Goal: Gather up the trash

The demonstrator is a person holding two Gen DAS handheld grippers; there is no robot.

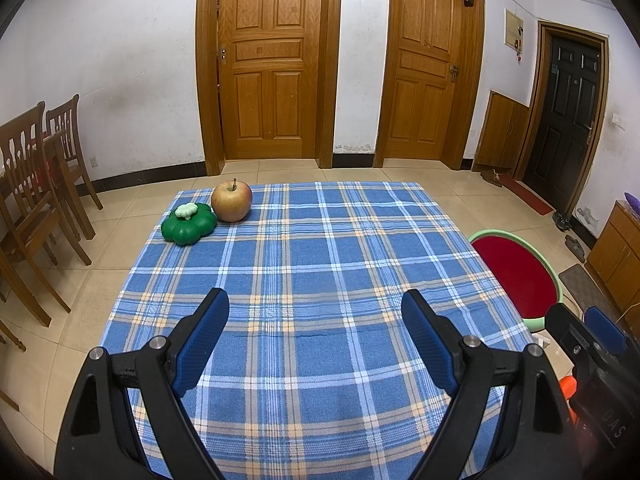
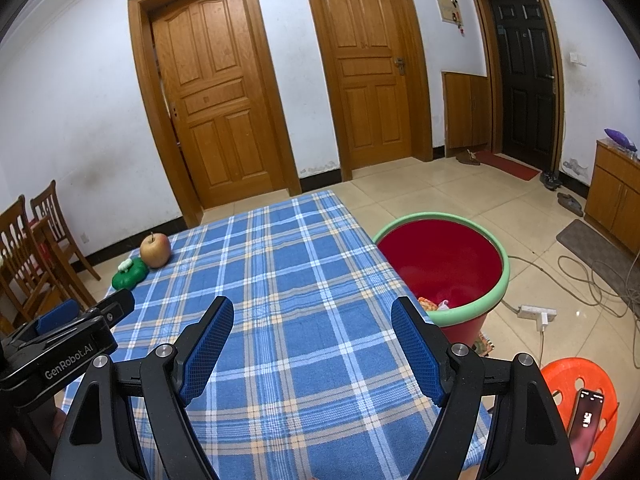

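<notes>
A red bin with a green rim (image 2: 444, 256) stands on the floor right of the table; it also shows in the left wrist view (image 1: 520, 276). Some wrappers (image 2: 434, 304) lie in its bottom. A table with a blue plaid cloth (image 1: 312, 280) bears an apple (image 1: 232, 202) and a green pumpkin-shaped toy (image 1: 188, 224) at its far left corner; both also show in the right wrist view, apple (image 2: 155, 250) and toy (image 2: 130, 272). My left gripper (image 1: 316, 308) is open and empty above the near table. My right gripper (image 2: 312, 316) is open and empty beside it.
Wooden chairs (image 1: 36, 184) stand left of the table. An orange stool (image 2: 580, 396) with a phone (image 2: 586, 420) on it is at the near right. A power strip (image 2: 536, 314) and cables (image 2: 592, 280) lie on the floor. A wooden cabinet (image 2: 616, 192) lines the right wall.
</notes>
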